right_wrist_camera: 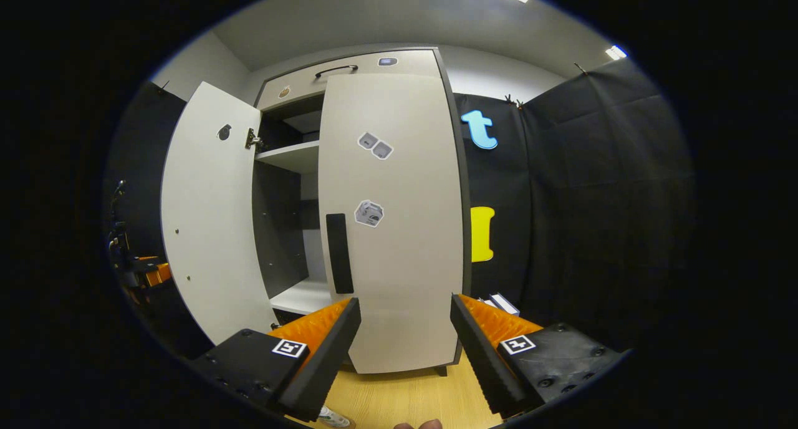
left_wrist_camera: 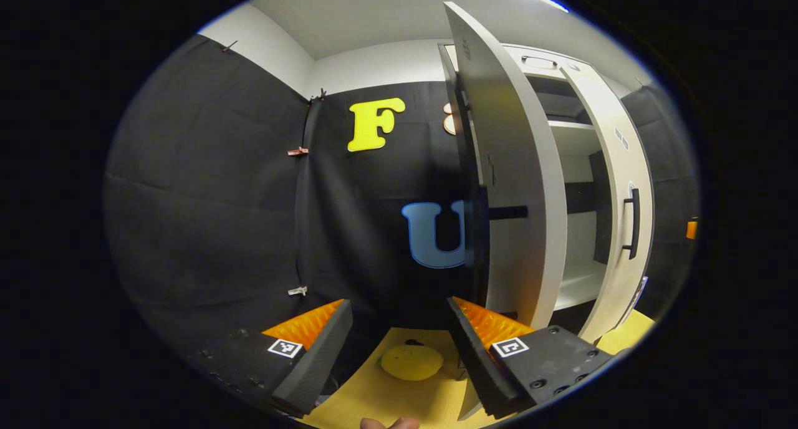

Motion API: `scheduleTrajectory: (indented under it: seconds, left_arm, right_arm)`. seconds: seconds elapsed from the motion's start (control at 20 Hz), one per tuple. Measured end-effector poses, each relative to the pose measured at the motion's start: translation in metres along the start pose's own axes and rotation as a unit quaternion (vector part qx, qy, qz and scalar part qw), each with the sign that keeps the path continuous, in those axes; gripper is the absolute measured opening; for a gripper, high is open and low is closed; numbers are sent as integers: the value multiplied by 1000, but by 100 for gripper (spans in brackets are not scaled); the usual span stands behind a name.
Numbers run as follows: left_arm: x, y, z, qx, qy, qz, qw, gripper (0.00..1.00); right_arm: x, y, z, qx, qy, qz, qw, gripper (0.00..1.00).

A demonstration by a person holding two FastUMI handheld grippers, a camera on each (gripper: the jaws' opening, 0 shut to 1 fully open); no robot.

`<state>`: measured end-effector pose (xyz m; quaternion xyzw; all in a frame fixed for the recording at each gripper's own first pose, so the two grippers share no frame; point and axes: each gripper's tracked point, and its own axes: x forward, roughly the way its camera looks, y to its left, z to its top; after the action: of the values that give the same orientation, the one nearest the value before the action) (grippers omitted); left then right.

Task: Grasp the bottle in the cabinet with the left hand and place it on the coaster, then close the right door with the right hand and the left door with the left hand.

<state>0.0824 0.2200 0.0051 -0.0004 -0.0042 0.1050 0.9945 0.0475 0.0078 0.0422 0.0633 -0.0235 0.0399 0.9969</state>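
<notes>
Both pairs of jaws stand released and grip nothing as we face the cabinet (right_wrist_camera: 349,73). Our right gripper (right_wrist_camera: 405,348) fronts the shut right door (right_wrist_camera: 399,229); our left gripper (left_wrist_camera: 399,348) hangs by the open left door (left_wrist_camera: 517,186), above a yellow coaster (left_wrist_camera: 411,361). The bottle's whereabouts we cannot tell.

Light wooden tabletop (right_wrist_camera: 405,398) carrying a pale cabinet (right_wrist_camera: 399,229), standing upright on short dark feet. Round yellow coaster (left_wrist_camera: 411,361) lying flat on the same wood surface, near the cabinet's open left door (left_wrist_camera: 511,186). Lower inner shelf (right_wrist_camera: 302,297) bare.
</notes>
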Motion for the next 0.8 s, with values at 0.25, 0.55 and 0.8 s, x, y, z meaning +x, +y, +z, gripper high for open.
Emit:
scheduleTrajectory:
  seconds: [0.25, 0.55, 0.8]
  left_arm:
    - [-2, -8, 1, -8, -4, -10, 1000, 93]
    - [-15, -50, 5, -6, -2, -45, 999, 93]
    - [-19, -87, 6, -10, 1, -68, 998, 93]
  right_arm:
    - [-11, -16, 1, -11, 7, -7, 1000, 97]
    - [-6, -19, -2, -22, 11, 8, 1000, 97]
    - [4, -23, -4, -20, 18, 18, 999, 97]
